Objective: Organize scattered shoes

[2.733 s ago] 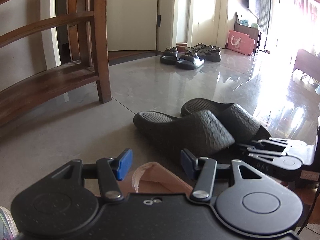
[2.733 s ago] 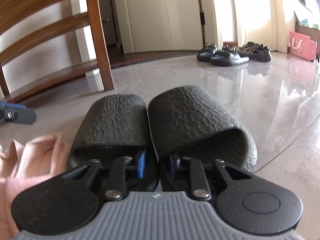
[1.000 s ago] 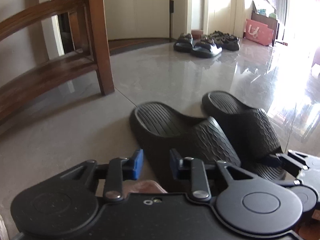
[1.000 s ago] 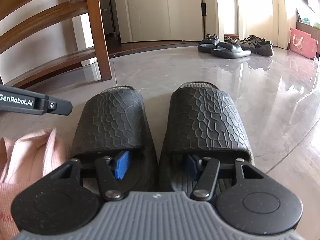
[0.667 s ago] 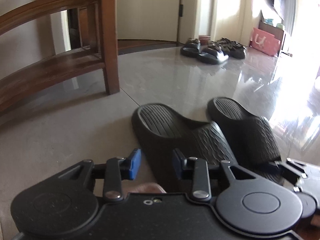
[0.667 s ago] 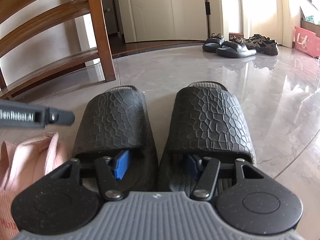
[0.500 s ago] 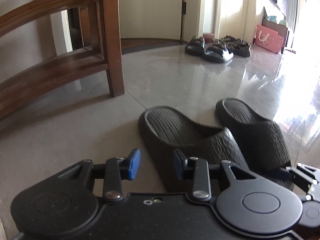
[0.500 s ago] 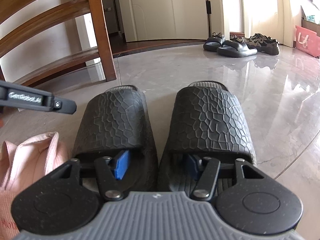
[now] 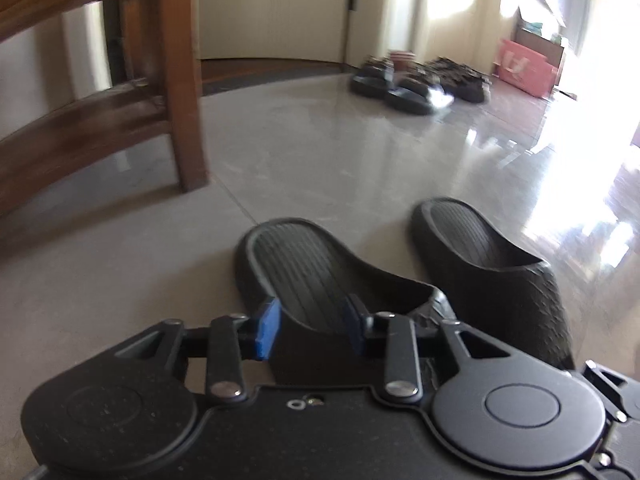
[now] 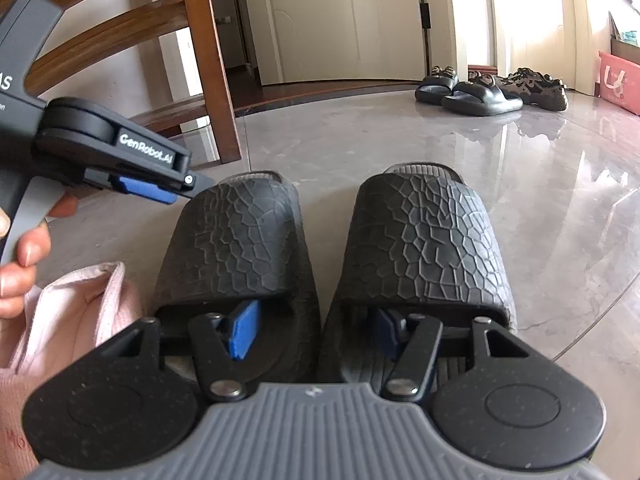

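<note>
The shiny grey floor (image 10: 400,136) was the biggest thing there. A brown wooden chair (image 9: 180,80) stood on it at the back left. Far away by the door sat more dark shoes (image 10: 480,96), with a pink bag (image 10: 618,80) just beside them.

Close up, two black slippers sat side by side on the floor, a small gap between them. The left slipper (image 10: 240,240) and the right slipper (image 10: 424,236) both had a bumpy top like cracked mud. A pink slipper (image 10: 76,304) lay just beside the left one.

The right gripper (image 10: 316,332) had one blue finger inside each black slipper, under the tops. Its jaws were opening, with the two inner walls of the slippers between them. I could not tell if the pads were touching those walls.

The left gripper (image 9: 310,326) was at the left slipper's side. A hand (image 10: 24,248) held it. Its jaws were closing, with the slipper's side wall between them, and the blue pads looked pressed on it.
</note>
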The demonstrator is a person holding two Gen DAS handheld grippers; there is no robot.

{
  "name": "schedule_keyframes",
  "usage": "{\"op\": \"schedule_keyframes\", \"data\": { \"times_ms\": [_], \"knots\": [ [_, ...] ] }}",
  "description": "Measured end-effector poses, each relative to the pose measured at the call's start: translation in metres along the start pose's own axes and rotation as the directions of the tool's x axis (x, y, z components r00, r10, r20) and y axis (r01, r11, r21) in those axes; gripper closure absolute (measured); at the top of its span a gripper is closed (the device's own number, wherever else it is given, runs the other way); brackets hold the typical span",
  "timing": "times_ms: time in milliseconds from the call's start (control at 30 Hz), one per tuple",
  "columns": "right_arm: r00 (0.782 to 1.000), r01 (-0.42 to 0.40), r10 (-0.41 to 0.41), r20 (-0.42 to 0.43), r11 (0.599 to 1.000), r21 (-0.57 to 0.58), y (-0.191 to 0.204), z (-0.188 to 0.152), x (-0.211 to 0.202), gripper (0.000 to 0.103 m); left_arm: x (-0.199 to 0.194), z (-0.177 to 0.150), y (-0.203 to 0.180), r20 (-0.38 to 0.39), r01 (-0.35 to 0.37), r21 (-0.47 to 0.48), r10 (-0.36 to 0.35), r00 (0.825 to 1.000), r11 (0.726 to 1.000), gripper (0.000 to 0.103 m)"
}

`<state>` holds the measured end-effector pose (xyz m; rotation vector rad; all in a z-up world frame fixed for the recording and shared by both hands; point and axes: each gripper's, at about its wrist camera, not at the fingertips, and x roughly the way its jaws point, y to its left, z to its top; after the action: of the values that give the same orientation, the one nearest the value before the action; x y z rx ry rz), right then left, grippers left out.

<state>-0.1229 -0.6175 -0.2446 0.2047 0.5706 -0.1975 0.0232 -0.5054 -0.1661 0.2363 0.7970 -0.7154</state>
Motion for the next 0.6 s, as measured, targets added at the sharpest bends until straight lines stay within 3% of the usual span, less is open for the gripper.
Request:
{"op": "schedule_keyframes", "data": {
  "times_ms": [133, 200, 333, 533, 600],
  "knots": [
    [1.0, 0.006, -0.006, 0.013, 1.0, -0.023, -0.001, -0.002, 0.0, 0.037, -0.003, -0.003, -0.004, -0.012, 0.059, 0.052, -0.059, 0.998, 0.997, 0.089],
    [1.0, 0.002, -0.001, 0.024, 1.0, -0.026, -0.004, -0.003, -0.002, 0.041, -0.004, -0.004, -0.007, -0.015, 0.104, 0.061, -0.104, 0.994, 0.993, 0.102],
    [0.998, 0.009, -0.008, 0.055, 1.0, -0.023, -0.012, -0.006, -0.009, 0.056, -0.011, -0.01, -0.02, -0.001, 0.141, 0.154, -0.142, 0.99, 0.978, 0.102],
    [0.997, 0.001, 0.007, 0.083, 0.996, -0.09, -0.01, -0.004, -0.015, 0.071, -0.02, -0.012, -0.005, 0.045, 0.204, 0.058, -0.206, 0.977, 0.977, 0.101],
    [0.995, -0.017, 0.026, 0.095, 0.996, -0.084, -0.009, -0.001, -0.019, 0.075, -0.028, -0.01, -0.004, 0.077, 0.204, 0.064, -0.208, 0.975, 0.977, 0.099]
  ]
}}
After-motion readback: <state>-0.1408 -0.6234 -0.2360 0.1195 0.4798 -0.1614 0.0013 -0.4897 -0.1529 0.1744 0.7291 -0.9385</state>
